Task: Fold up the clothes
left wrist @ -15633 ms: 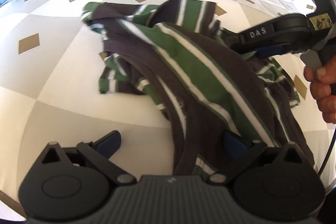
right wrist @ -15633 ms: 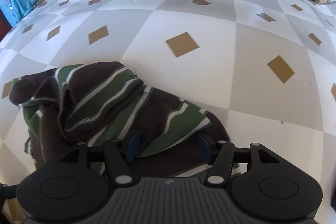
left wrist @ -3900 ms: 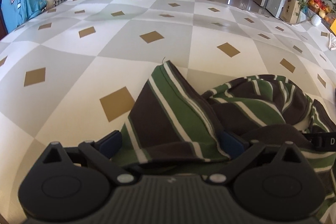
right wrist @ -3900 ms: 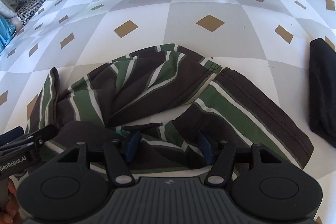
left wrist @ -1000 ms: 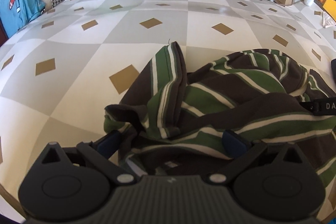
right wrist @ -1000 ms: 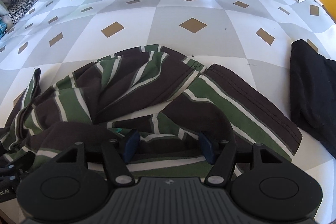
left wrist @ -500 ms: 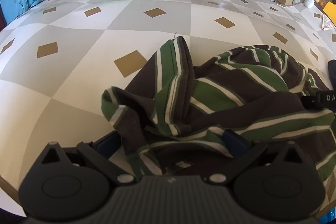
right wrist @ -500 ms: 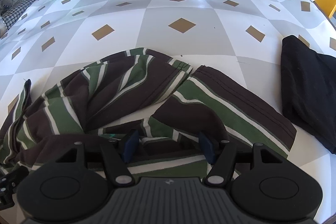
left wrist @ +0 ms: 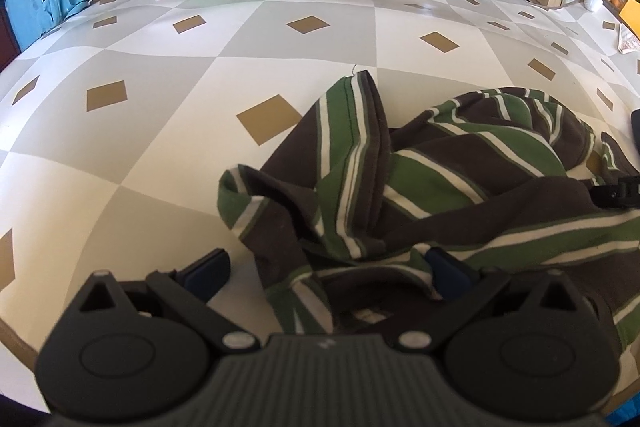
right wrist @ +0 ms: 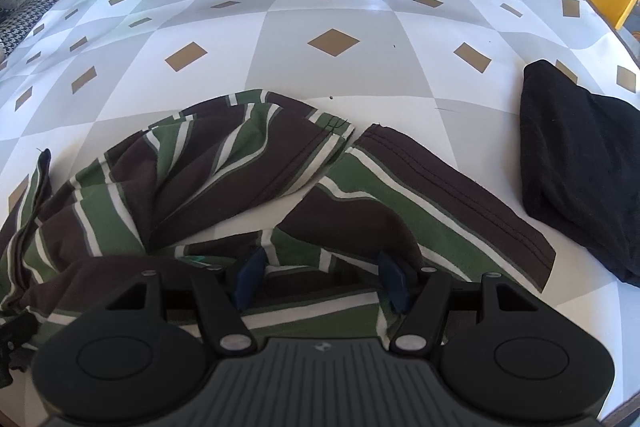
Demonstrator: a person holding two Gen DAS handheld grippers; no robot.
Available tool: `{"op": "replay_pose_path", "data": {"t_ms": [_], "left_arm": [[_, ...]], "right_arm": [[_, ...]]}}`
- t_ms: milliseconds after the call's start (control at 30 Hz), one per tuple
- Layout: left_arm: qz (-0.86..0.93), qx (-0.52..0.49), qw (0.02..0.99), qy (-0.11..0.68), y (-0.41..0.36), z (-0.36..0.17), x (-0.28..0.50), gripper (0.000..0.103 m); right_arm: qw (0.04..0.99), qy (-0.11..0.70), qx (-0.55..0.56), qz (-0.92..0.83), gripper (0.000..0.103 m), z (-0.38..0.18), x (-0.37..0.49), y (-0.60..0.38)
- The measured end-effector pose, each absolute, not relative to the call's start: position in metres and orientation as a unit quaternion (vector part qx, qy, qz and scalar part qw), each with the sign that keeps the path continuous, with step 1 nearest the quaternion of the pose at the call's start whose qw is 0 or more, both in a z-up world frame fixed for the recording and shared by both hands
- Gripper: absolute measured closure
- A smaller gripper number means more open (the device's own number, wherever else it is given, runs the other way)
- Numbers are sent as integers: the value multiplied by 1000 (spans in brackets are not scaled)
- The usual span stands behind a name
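Through the left wrist camera I see the striped shirt (left wrist: 460, 179) bunched on the checked tablecloth (left wrist: 160, 131), its green, brown and white bands running every which way. My left gripper (left wrist: 324, 269) sits low at the near edge of the heap with its jaws spread wide. The right pad is buried in the cloth, while the left pad (left wrist: 206, 273) stands over bare tablecloth, so it is straddling fabric, not clamping it. I judge it sits there to take up a near edge or hem. One corner of the shirt stands up in a peak beyond the gripper, which tells me the cloth is loosely piled, not flat.

From the right wrist camera the same shirt (right wrist: 248, 179) spreads wider, with a hemmed panel lying fairly smooth toward the right and crumpled folds on the left. My right gripper (right wrist: 320, 277) is also parted, both blue pads resting on or just over the fabric at the near edge, with a striped band lying between them unpinched. A black garment (right wrist: 580, 167) lies apart to the right on the tablecloth, not touching the shirt. The shirt is nowhere near a tidy folded shape, so I read both grippers as placed to grab the near edge.
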State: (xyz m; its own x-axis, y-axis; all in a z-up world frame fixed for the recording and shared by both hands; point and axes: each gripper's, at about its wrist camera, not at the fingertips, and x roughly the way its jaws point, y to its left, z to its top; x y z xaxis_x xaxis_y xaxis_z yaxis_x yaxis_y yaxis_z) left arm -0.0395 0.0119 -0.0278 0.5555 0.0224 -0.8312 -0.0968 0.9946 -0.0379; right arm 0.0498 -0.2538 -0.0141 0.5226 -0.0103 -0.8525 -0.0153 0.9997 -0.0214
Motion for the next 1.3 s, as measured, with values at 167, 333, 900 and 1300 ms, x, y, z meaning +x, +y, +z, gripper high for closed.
{"op": "replay_pose_path", "data": {"t_ms": [167,333,900,1300], "left_arm": [[35,-39,882,469,14,-27,-41,0],[34,-37,883,468,15,-26,-43,0],[-7,-27,892,452,-7,-7,-63,0],[-11,-3,869,495,-16,-31,-65,0]], "right_arm": [[872,489,-15,4,42,-14,48,-255],[873,487,-10,5,42,-13,46,-257],[878,477,-14,27,43,2,21,-250],[870,492,-19,37,41,-12,13,-248]]}}
